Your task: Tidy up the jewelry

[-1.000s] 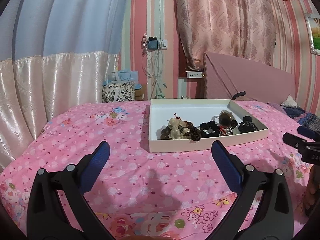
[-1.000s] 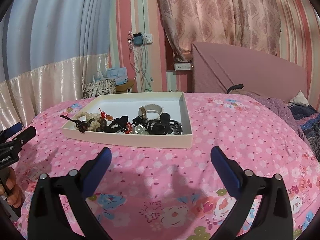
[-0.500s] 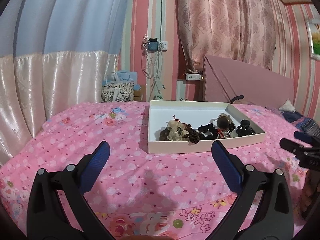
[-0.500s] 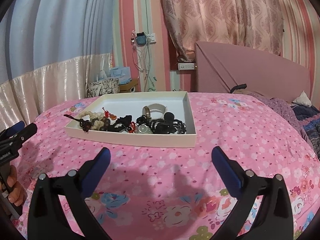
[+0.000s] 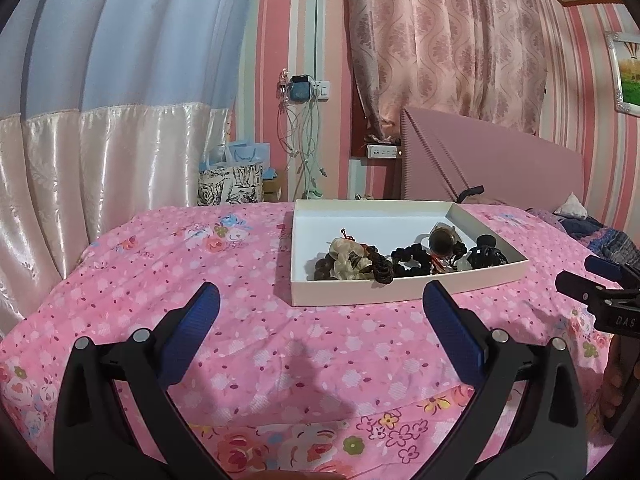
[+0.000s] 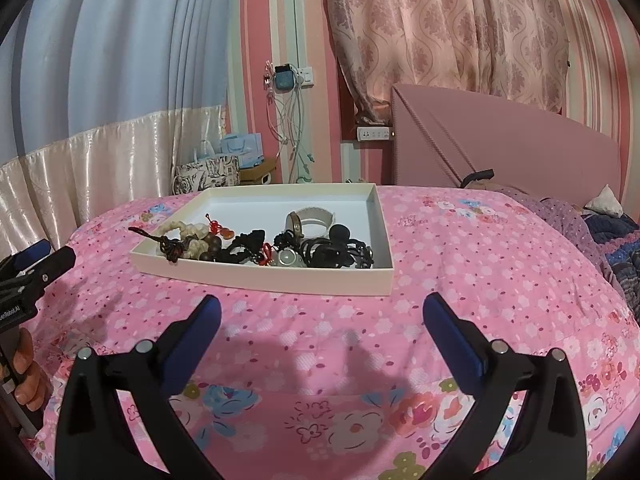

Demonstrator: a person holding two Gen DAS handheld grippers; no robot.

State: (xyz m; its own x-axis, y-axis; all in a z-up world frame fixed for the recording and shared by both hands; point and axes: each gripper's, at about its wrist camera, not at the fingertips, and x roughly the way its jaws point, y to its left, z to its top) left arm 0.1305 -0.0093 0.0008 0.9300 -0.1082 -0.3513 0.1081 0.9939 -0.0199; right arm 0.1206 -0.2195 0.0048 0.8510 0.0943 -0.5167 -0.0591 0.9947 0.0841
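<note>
Since a second ago both views have drifted a little: the white tray (image 5: 362, 294) sits slightly lower and nearer in my left view, and in my right view it has slid toward the centre, so both my tongs have eased in toward it. My left tongs (image 5: 320, 316) hang over the pink floral bedspread (image 5: 160, 272), blue pads spread wide apart and holding nothing. My right tongs (image 6: 320, 320) hover the same way, pads wide apart and empty, just short of the tray's near wall. From the right view I see my left tongs at the left edge with my left hand (image 6: 26, 376) wrapped round the handle; from the left view my right tongs poke in at the right edge.

All the jewelry lies inside the tray, bunched along its near side. From the right view: a cream bead bracelet (image 6: 188, 232) with a dark tassel at the left, dark wooden beads (image 6: 214, 246) touching it, a small red knot charm (image 6: 218, 227) behind, a black braided cord (image 6: 248, 242) in the middle, a pale wide bangle (image 6: 314, 218) standing on edge further back, and a tangle of black bands (image 6: 340, 250) at the right. Behind the bed stand a pink headboard (image 6: 500, 144) and a patterned curtain (image 6: 440, 28).
</note>
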